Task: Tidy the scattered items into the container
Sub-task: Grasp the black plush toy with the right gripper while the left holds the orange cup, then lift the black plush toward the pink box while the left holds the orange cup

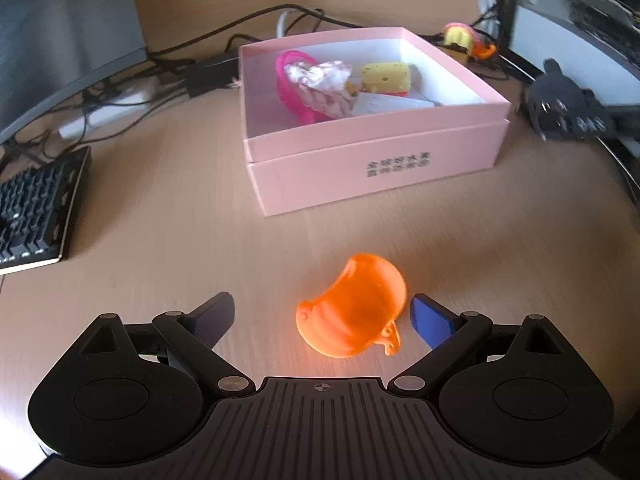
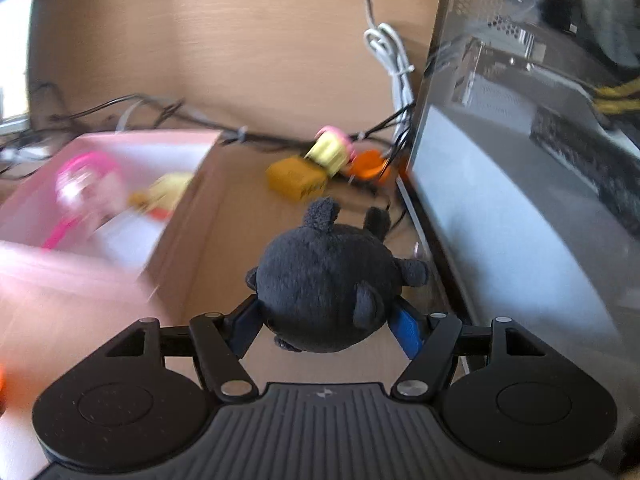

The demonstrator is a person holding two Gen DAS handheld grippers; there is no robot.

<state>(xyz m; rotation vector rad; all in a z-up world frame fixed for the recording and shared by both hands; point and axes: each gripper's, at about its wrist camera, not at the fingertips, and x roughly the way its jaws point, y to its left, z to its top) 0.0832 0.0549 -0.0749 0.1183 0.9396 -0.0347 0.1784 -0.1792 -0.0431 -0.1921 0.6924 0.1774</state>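
An orange plastic toy (image 1: 352, 306) lies on the wooden desk between the spread fingers of my left gripper (image 1: 322, 314), which is open and touches nothing. Beyond it stands the pink box (image 1: 376, 148), holding a pink toy (image 1: 294, 84), a crumpled wrapper (image 1: 324, 80) and a yellow cheese block (image 1: 386, 77). My right gripper (image 2: 326, 328) is shut on a black plush toy (image 2: 326, 280), held above the desk to the right of the pink box (image 2: 60, 272). That gripper and the plush toy (image 1: 560, 96) also show at the right of the left wrist view.
A yellow block (image 2: 296, 178), a yellow-pink cupcake toy (image 2: 330, 150) and an orange piece (image 2: 368, 166) lie among cables behind the box. A computer case (image 2: 520, 160) stands on the right. A keyboard (image 1: 36, 220) and a monitor (image 1: 68, 32) are at the left.
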